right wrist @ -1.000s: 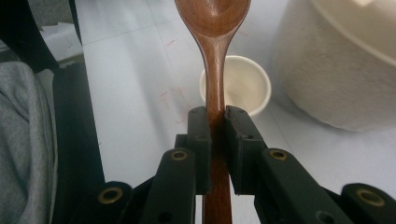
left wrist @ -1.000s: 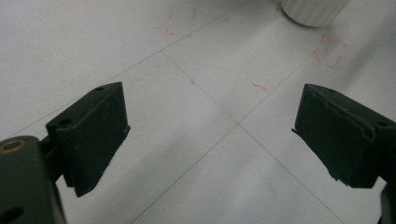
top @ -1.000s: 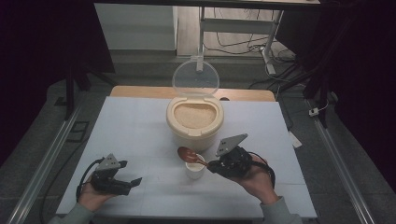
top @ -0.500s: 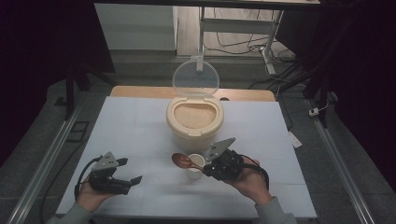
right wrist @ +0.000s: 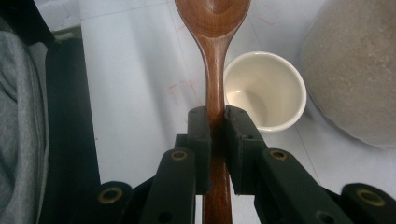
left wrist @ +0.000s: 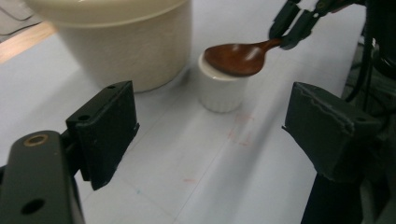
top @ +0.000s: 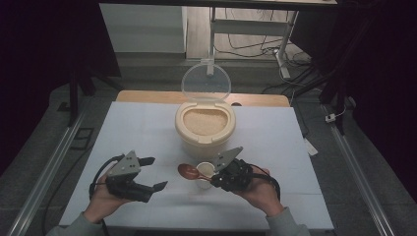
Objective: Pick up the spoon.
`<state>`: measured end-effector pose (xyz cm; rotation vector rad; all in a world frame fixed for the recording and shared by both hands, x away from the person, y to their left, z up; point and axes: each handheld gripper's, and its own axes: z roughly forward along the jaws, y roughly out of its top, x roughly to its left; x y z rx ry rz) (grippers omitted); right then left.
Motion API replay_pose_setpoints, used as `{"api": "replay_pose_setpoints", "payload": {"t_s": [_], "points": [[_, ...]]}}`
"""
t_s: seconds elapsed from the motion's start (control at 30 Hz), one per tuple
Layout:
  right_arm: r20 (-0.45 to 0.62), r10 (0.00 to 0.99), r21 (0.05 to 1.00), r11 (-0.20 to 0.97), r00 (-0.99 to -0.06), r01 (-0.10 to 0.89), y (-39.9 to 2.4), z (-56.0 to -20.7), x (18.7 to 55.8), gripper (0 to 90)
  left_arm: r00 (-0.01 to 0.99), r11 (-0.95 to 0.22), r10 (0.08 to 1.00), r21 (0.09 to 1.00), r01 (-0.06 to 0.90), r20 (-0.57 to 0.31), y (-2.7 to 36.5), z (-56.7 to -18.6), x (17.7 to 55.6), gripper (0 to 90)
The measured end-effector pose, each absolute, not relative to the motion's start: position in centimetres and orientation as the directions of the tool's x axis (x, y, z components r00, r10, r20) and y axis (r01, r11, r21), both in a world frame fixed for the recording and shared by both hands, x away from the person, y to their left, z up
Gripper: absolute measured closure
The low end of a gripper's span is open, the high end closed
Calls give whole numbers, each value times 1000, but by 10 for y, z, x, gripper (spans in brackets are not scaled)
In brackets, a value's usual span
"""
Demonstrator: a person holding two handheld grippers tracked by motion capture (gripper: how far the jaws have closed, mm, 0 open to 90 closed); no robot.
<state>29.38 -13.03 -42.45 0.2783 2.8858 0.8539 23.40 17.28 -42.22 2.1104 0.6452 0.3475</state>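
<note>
My right tool (right wrist: 215, 126) clamps the spoon (right wrist: 214, 28), bowl just beyond the cup (right wrist: 265, 90); left tool (left wrist: 210, 135) wide, empty.

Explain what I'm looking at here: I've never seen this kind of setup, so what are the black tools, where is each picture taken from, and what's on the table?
No robot arm is involved: a person holds a two-jaw gripper in each hand. The high view looks down from above the person's side of the white table. There the left gripper is at the left and the right gripper at the right. The other two pictures come from cameras riding on the grippers, looking along their own black jaws.

On the table stand a cream container with its clear lid raised, filled with what looks like rice, and beside it a small white cup, which looks empty.

The right gripper's jaws are clamped on the handle of a wooden spoon, whose bowl is over the cup's rim in the left gripper view. The left gripper's jaws stand apart, holding nothing.
</note>
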Motion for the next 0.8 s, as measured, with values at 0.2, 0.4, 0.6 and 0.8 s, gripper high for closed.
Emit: {"api": "replay_pose_setpoints", "payload": {"t_s": [0.2, 0.4, 0.6, 0.8], "points": [[-75, 194, 538, 833, -978, 124, -124, -426, 291, 812, 864, -559, 501, 781, 279, 50, 143, -414, 240, 201], [-85, 168, 529, 843, -982, 98, -118, -428, 288, 812, 895, -615, 440, 748, 249, 65, 122, -414, 247, 246], [-90, 158, 528, 845, -983, 88, -116, -431, 287, 812, 906, -638, 419, 727, 252, 53, 112, -415, 255, 273], [-102, 150, 539, 839, -983, 72, -115, -428, 285, 812, 909, -664, 411, 706, 247, 68, 107, -414, 258, 275]]}}
